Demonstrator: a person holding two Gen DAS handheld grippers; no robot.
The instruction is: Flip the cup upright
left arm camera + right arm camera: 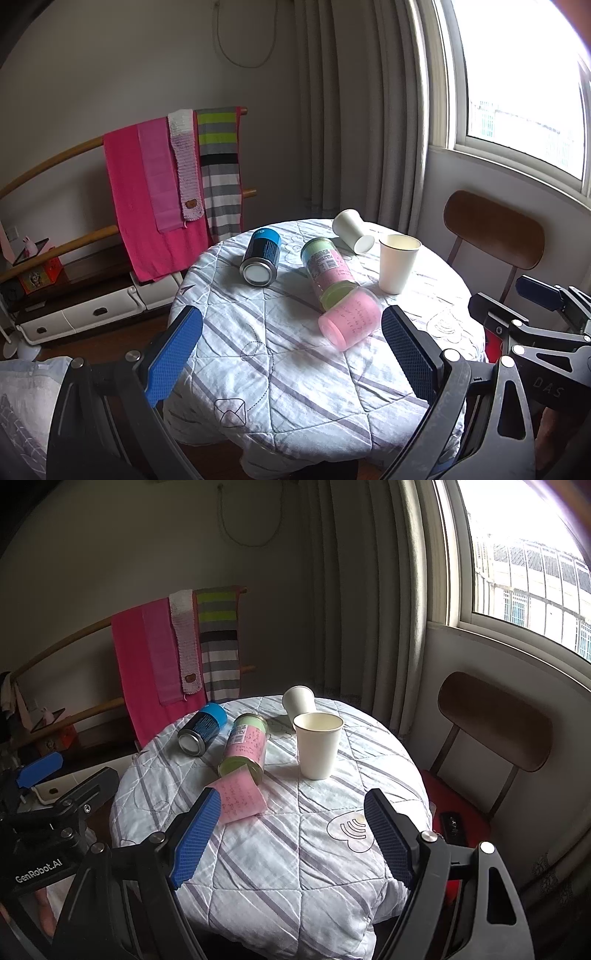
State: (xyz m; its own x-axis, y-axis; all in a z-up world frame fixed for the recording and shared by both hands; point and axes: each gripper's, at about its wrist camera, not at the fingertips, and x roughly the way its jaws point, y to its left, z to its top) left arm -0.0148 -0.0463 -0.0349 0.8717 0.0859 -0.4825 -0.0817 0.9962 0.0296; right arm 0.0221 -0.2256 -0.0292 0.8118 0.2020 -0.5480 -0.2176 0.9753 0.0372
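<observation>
Both the left claw (291, 354) and right claw (291, 838) hung wide open and empty above the quilt-covered round tabletop's (295, 867) near edge. The tipped white paper cup (297, 701) lay at the far edge behind an upright white paper cup (318, 749), apparently awaiting righting.

Daylight from window (524, 85) at upper right, blown out to white glare in left wrist view. Right wrist view dimmer, corners vignetted. Soft shadows cast leftward on bench (280, 834). Strong fisheye bending at edges. Near fingers (173, 354) slightly soft.
</observation>
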